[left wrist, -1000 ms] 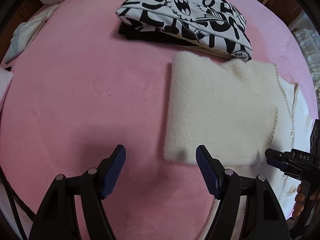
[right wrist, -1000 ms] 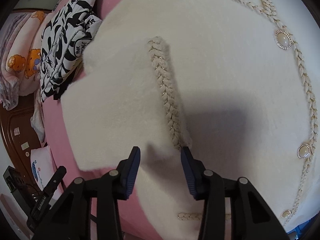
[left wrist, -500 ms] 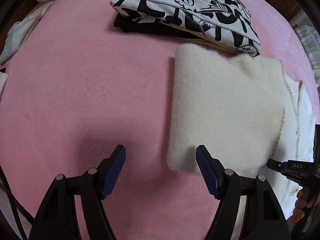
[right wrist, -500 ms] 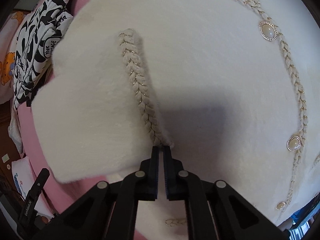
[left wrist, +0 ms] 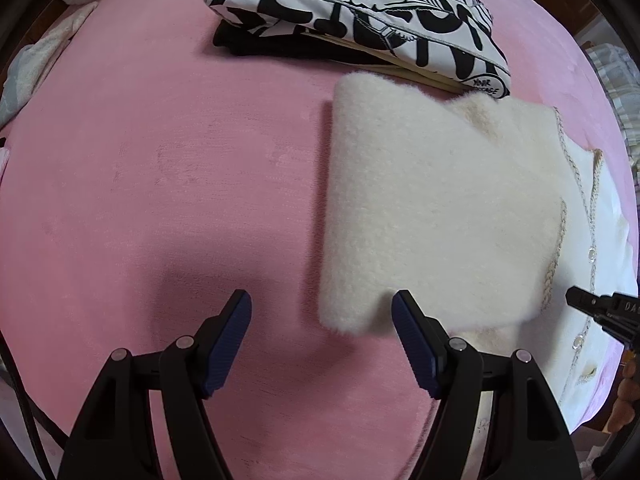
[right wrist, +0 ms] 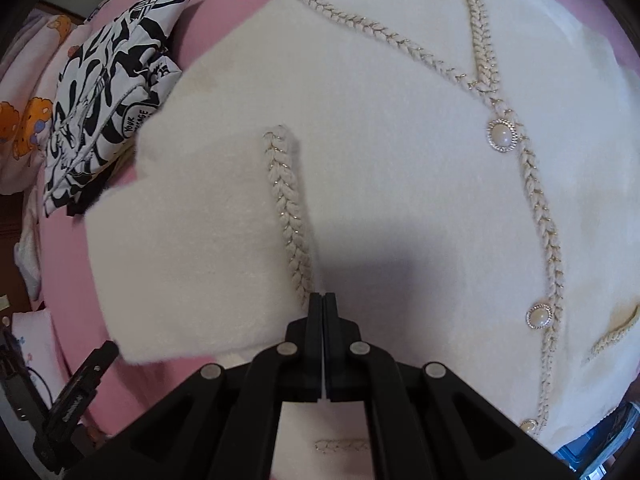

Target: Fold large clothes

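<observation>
Cream cardigan [right wrist: 400, 168]: sleeve folded across front, on pink bed [left wrist: 160, 160].
Right claw [right wrist: 322, 300]: clamped on sleeve's braided cuff.
Left claw [left wrist: 322, 340]: apart, empty.

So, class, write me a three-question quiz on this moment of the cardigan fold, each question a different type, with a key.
1. True or false: the left tool is open above the pink bedcover.
2. The right tool is shut at the end of: A) a pearl button B) the sleeve's braided cuff trim C) the printed garment.
3. Fill in: the black-and-white printed garment lies folded on a ___ item.

Key: 1 true; 2 B; 3 black.
</observation>
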The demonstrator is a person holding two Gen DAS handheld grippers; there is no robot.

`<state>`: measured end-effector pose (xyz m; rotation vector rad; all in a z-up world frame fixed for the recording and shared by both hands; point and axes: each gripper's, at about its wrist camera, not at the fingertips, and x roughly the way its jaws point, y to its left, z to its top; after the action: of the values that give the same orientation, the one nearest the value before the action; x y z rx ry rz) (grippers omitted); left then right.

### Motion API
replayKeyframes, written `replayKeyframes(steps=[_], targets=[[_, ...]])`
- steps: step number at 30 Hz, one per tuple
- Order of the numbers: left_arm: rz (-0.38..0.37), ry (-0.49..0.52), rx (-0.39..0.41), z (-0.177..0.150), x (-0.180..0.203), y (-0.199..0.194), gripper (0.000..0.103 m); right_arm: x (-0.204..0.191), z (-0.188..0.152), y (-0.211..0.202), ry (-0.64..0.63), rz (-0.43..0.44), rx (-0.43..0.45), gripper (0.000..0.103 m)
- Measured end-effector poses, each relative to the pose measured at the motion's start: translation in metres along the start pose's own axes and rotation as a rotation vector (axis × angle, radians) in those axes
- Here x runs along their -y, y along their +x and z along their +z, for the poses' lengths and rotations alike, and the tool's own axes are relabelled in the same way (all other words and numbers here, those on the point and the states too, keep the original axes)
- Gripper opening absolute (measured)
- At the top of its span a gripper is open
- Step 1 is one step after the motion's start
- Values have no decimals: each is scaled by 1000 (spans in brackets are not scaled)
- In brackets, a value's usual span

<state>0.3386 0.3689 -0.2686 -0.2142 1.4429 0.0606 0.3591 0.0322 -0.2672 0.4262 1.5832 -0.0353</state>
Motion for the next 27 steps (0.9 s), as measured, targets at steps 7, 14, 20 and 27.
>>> replayKeyframes(steps=[7, 14, 20, 27], targets=[[-5, 11, -1, -7, 11, -1, 71, 3, 12, 17, -33, 152, -120, 1], [-1, 12, 0, -5, 12, 0, 71, -1, -11, 51, 31, 233, -198, 39], [5, -1, -10, -8, -1, 1, 71, 15, -12, 60, 136, 274, -169, 43], [3, -9, -28, -18, -7, 4, 71, 28, -4, 52, 208, 379, -70, 42]])
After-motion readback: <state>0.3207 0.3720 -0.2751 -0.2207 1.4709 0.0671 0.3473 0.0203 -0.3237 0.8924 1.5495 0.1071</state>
